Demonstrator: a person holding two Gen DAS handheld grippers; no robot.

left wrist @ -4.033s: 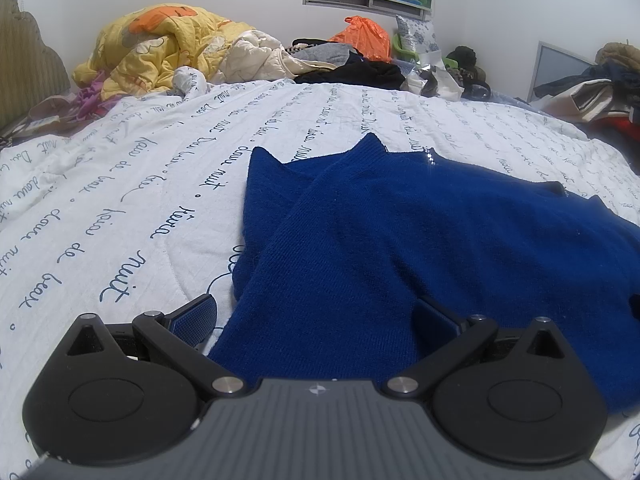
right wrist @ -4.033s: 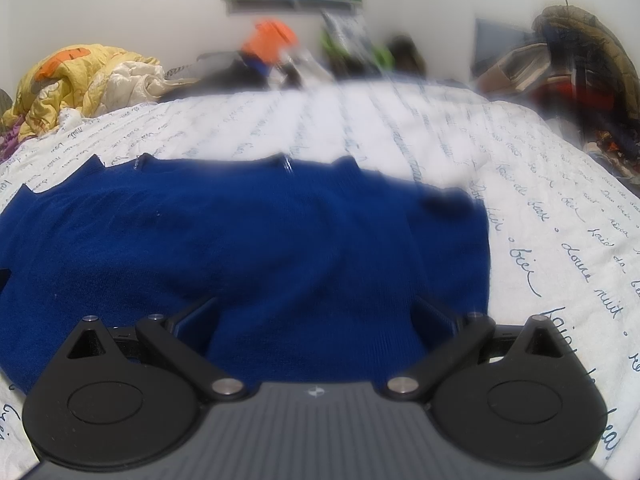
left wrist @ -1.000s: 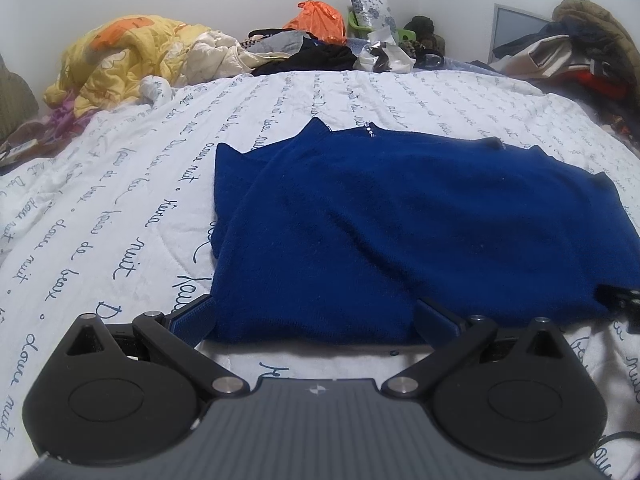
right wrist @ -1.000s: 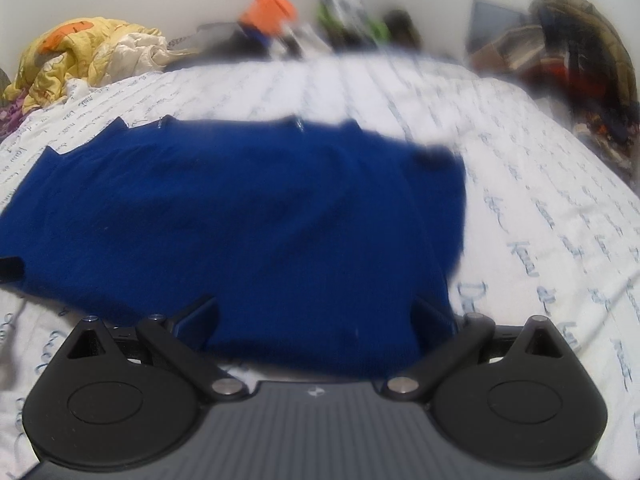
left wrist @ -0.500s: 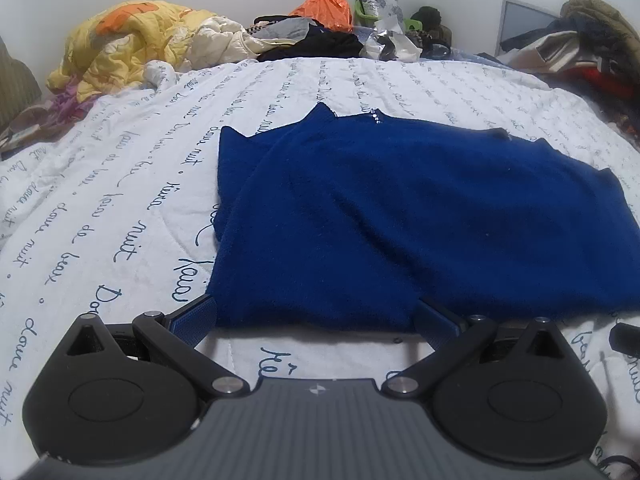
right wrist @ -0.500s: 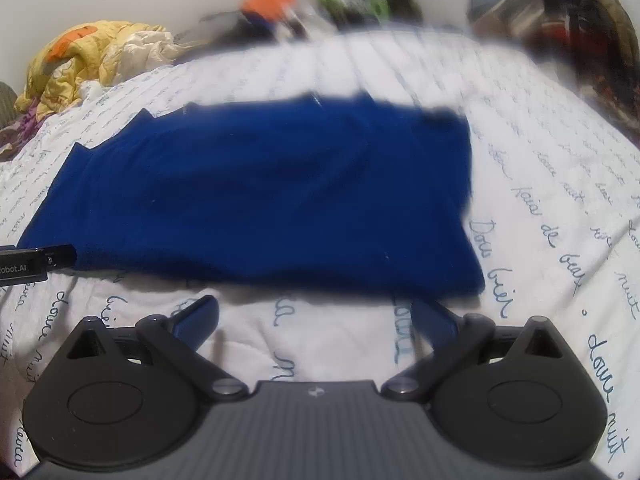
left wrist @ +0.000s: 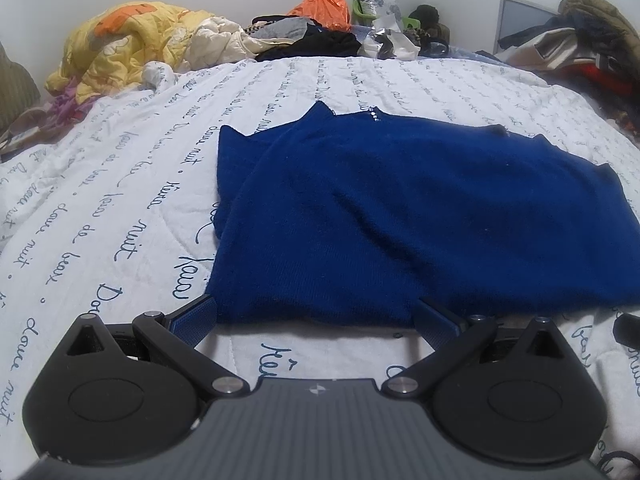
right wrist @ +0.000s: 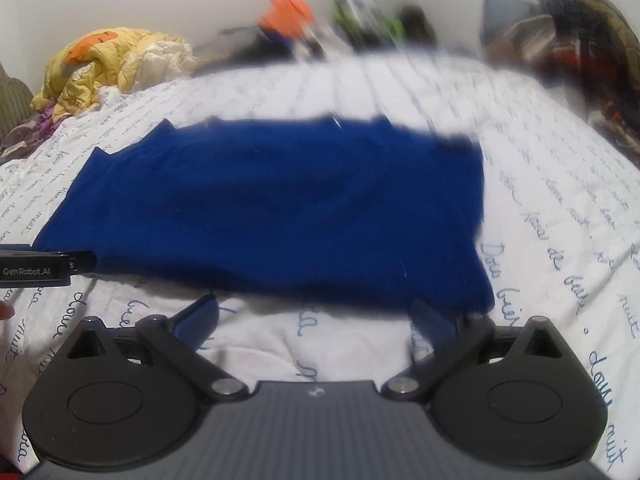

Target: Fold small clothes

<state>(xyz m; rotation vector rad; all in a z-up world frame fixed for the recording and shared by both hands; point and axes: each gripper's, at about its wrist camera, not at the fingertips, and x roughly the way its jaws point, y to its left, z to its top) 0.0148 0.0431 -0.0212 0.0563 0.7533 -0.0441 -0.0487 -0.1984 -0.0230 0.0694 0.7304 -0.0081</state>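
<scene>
A dark blue knit sweater lies flat on the white bedspread, its sleeves folded in over the body; it also shows in the right wrist view. My left gripper is open and empty, its fingers just at the sweater's near hem at the left end. My right gripper is open and empty, just short of the near hem at the right end. The left gripper's side shows at the left edge of the right wrist view.
The bedspread is white with blue script. A yellow quilt is heaped at the far left. An orange bag and dark clothes lie at the head. More clothes are piled at the right.
Both grippers have drawn back from over the sweater to just in front of its near hem. The sweater has stayed flat on the bed.
</scene>
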